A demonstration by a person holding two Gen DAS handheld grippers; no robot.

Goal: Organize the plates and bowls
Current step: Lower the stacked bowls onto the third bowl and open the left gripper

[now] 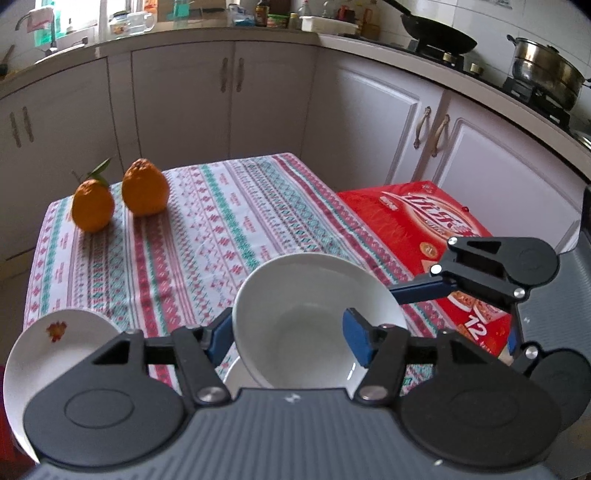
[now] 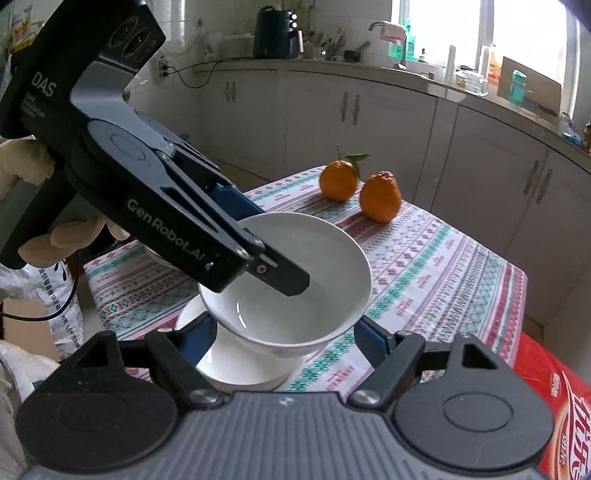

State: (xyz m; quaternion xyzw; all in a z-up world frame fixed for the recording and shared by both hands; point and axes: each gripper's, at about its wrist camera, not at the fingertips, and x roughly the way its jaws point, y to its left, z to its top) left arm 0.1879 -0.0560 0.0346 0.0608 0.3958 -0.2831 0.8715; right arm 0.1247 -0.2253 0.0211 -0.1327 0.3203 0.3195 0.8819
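A plain white bowl (image 1: 310, 328) (image 2: 295, 291) hangs tilted just above a white plate (image 2: 240, 365) on the patterned tablecloth (image 1: 229, 229). My left gripper (image 1: 286, 338) (image 2: 258, 240) straddles the bowl's near rim, one blue finger inside and one outside; the jaws look wide and I cannot tell whether they pinch it. My right gripper (image 2: 284, 338) (image 1: 399, 295) is open, its blue fingers either side of the bowl's base, low at the plate. A second white dish with a red maple-leaf mark (image 1: 55, 350) lies at the table's left front corner.
Two oranges (image 1: 118, 195) (image 2: 362, 188) stand at the table's far side. A red carton (image 1: 436, 236) (image 2: 554, 398) lies beside the table on the right. White kitchen cabinets (image 1: 236, 103) surround the table, with a wok (image 1: 436, 33) and steel pot (image 1: 546, 70) on the stove.
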